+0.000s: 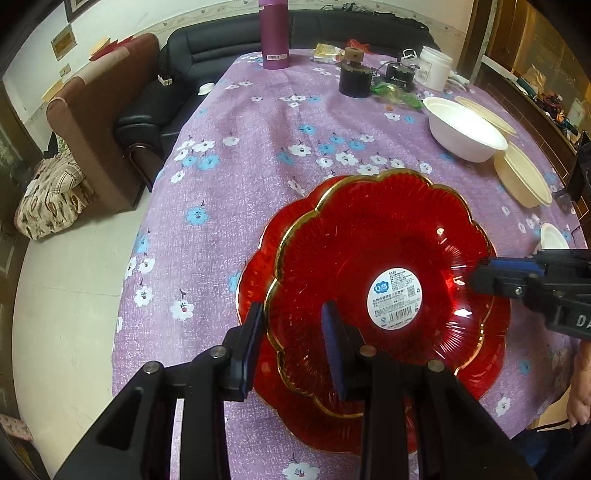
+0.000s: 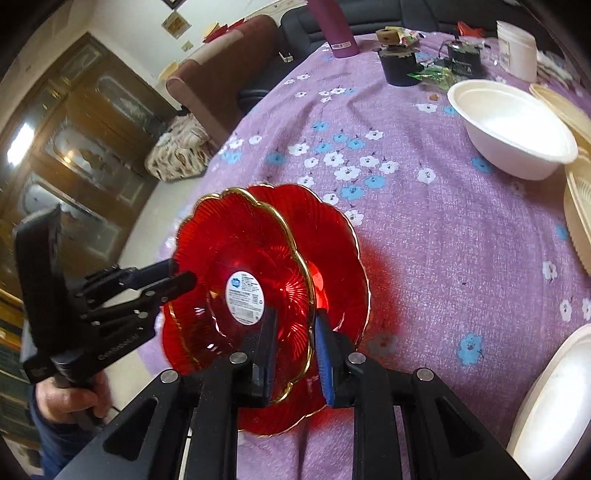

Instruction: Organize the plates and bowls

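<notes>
Two hand-held grippers hold one red plate (image 1: 369,258) by its gold rim, just above a second red plate (image 1: 258,266) on the desk (image 1: 240,166). The left hand-held gripper (image 1: 295,350) pinches the near rim. The right hand-held gripper (image 2: 295,350) pinches the opposite rim.

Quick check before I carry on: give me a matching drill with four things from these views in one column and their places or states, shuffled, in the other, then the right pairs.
Things:
1. upper red plate
2. lower red plate
3. white bowl
4. purple bottle

Places or states:
A. upright at the table's far edge
B. flat on the cloth, partly covered
C. rim gripped by both tools, left tool and right tool
D. standing empty on the cloth beside cream dishes

Pairs: 1-C, 2-B, 3-D, 4-A
</notes>
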`<state>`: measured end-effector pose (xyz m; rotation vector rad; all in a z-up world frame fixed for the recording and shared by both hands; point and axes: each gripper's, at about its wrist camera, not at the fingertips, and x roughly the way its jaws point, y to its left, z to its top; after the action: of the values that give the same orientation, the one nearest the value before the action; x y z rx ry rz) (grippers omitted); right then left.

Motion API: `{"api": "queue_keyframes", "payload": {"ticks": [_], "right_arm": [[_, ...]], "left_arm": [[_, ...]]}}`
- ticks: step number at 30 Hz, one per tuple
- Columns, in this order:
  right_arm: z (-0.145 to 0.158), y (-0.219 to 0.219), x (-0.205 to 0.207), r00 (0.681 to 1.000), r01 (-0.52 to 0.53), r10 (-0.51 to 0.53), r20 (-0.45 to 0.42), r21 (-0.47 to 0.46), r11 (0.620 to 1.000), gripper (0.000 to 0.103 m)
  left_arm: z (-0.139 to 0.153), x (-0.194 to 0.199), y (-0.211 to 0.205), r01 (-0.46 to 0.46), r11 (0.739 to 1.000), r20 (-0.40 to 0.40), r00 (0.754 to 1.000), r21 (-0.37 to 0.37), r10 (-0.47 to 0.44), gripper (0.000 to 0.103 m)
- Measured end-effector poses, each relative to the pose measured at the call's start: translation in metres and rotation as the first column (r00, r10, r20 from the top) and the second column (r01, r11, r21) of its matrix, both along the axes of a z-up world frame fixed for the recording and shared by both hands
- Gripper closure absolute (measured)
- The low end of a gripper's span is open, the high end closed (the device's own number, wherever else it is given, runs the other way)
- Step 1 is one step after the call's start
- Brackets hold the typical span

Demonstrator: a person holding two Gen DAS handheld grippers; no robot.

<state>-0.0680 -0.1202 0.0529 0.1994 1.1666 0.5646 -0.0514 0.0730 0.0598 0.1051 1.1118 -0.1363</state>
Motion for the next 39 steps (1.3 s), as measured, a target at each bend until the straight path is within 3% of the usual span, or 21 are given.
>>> {"api": "queue_keyframes", "payload": {"ticks": [10,13,25,32,36,39], "right_arm": [[-0.011,0.009,0.000,0.999,-0.004,0.009,0.050,-0.108,0.994,0.080],[-0.011,0.013,-0.001,0.997,-0.010,0.020,0.069,-0.144,0.990,0.080],[-0.006,0.009,0.002,0.996,0.021,-0.010,0.088,-0.128,0.992,0.080],[0.011,-0.007,-0.007,0.990,0.046,-0.035,0.138,-0.078,0.996,0.080],[0.017,-0.026,-0.020,0.985,0.066,-0.058,0.165,-0.042,0.997,0.080],[0.022,-0.046,-0.034,0.976,0.102,-0.096,0.198,-0.021,0.995,0.080]], "left_arm": [[-0.009,-0.001,0.000,-0.001,1.000,0.017,1.000,0.002,0.001,0.073],[-0.010,-0.001,0.002,0.001,1.000,0.021,1.000,-0.013,-0.001,0.069],[-0.008,-0.005,0.006,-0.003,0.999,0.051,0.999,-0.048,0.005,0.064],[0.011,-0.020,0.002,-0.012,0.998,0.139,0.990,-0.065,0.021,0.063],[0.030,-0.038,-0.021,0.011,0.997,0.244,0.970,-0.073,0.007,0.053],[0.040,-0.051,-0.047,0.056,0.993,0.303,0.953,-0.106,-0.021,0.051]]}}
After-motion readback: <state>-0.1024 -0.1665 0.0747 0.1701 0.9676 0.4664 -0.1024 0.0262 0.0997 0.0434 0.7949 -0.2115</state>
